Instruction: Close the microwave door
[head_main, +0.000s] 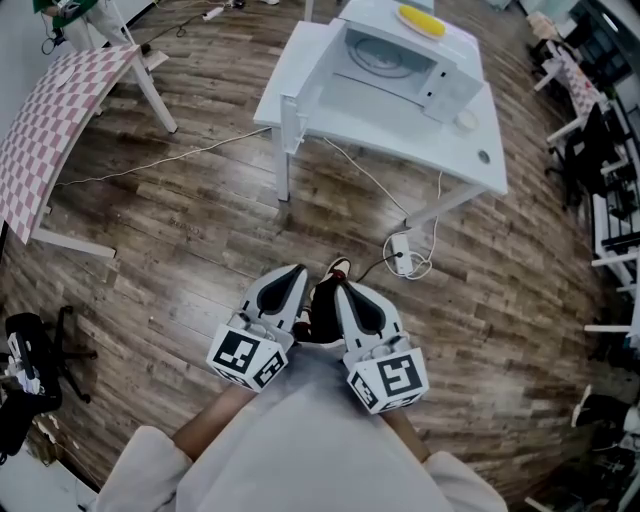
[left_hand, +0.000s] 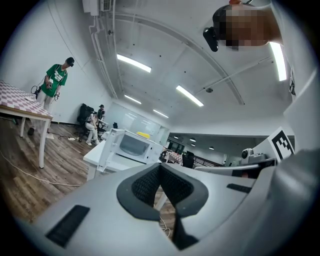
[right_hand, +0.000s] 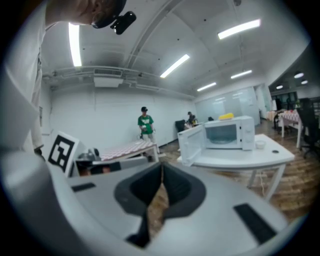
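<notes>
left gripper (head_main: 297, 272): jaws are pressing together, empty | right gripper (head_main: 342, 287): jaws are pressing together, empty | microwave (head_main: 405, 62): sitting on table (head_main: 400, 140), door (head_main: 303, 75) hanging open, well apart from grippers

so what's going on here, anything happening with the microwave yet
Not yet. A person stands on the wood floor, some way back from the white table, with the left gripper and the right gripper held close to the body. Both have their jaws together with nothing between them. The microwave on the table has its door swung open, and a yellow object lies on top. Nothing is touching the door.
</notes>
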